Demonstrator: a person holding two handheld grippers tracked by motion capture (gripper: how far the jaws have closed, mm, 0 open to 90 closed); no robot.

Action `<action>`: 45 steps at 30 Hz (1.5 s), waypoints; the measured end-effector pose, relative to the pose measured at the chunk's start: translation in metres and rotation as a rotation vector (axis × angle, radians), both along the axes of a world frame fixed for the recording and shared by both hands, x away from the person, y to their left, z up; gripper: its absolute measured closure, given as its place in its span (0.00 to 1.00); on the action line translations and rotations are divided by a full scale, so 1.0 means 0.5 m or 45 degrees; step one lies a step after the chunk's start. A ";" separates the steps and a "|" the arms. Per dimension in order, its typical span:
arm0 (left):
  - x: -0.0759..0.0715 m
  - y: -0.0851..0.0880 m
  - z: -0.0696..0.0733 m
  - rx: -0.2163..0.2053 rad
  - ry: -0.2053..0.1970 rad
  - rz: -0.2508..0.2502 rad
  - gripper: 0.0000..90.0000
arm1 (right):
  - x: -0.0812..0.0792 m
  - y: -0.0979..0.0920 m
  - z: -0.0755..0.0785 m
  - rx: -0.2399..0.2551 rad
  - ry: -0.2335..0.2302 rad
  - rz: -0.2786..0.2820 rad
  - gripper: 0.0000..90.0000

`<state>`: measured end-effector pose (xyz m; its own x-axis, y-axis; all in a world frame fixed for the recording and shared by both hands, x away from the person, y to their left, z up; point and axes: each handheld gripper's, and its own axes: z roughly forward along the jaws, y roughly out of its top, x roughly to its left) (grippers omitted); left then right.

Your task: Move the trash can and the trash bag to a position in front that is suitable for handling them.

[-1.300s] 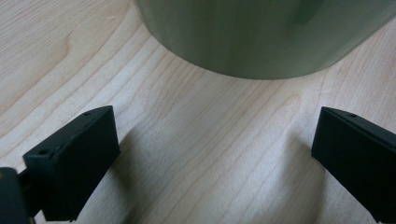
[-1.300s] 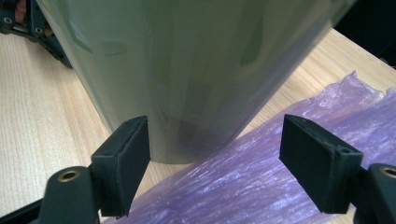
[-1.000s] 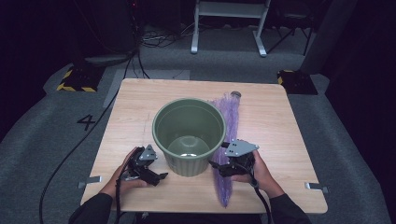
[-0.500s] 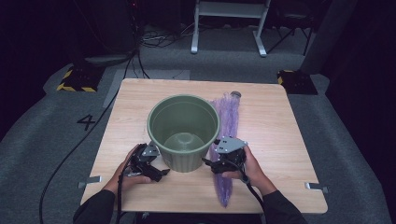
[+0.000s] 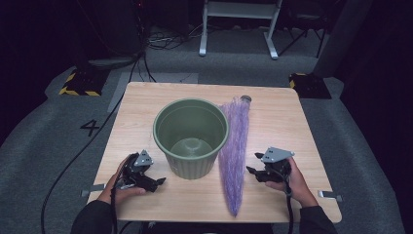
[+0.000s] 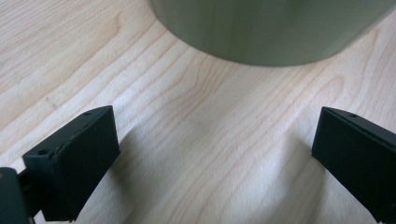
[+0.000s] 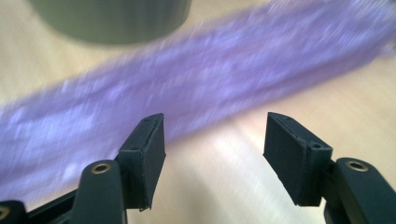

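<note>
A green ribbed pot [image 5: 191, 136] stands upright in the middle of the wooden table [image 5: 292, 122]; it looks empty. A long purple feathery bundle [image 5: 234, 146] lies along its right side, from the far edge towards the front. My left gripper [image 5: 158, 183] rests on the table front-left of the pot, jaws wide open, the pot's wall [image 6: 271, 28] just ahead of them. My right gripper [image 5: 251, 171] sits right of the bundle and points at it. Its jaws have just been closing and stand open with nothing between them; the purple bundle [image 7: 210, 88] lies just beyond the right gripper [image 7: 215, 154].
Bare wood lies right of the bundle and along the front edge. Beyond the table are grey carpet, cables, a white metal stand [image 5: 238, 29] and two yellow-black striped blocks [image 5: 78, 84]. A "4" [image 5: 91, 127] is marked on the floor at the left.
My right gripper has drawn away from the pot's side, rightwards across the purple bundle, and now sits right of it with narrower jaws. The left gripper has barely shifted.
</note>
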<state>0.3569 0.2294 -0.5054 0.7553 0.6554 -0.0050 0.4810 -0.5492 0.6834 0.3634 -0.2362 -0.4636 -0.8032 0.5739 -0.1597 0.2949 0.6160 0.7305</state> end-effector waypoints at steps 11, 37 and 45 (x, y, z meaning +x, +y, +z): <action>-0.023 0.009 0.000 -0.001 0.001 0.071 0.00 | -0.074 0.063 -0.040 0.036 0.087 0.287 0.42; -0.032 -0.002 -0.001 -0.003 0.002 0.125 0.00 | -0.100 0.168 -0.032 -0.028 0.027 0.408 0.32; -0.033 -0.002 0.000 -0.002 0.001 0.118 0.00 | -0.067 0.096 0.009 0.063 -0.017 0.255 0.32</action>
<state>0.3405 0.2282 -0.5056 0.6915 0.7223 -0.0065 0.5303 -0.5015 0.6836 0.3301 -0.1884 -0.4590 -0.9000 0.4107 -0.1463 0.1606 0.6243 0.7645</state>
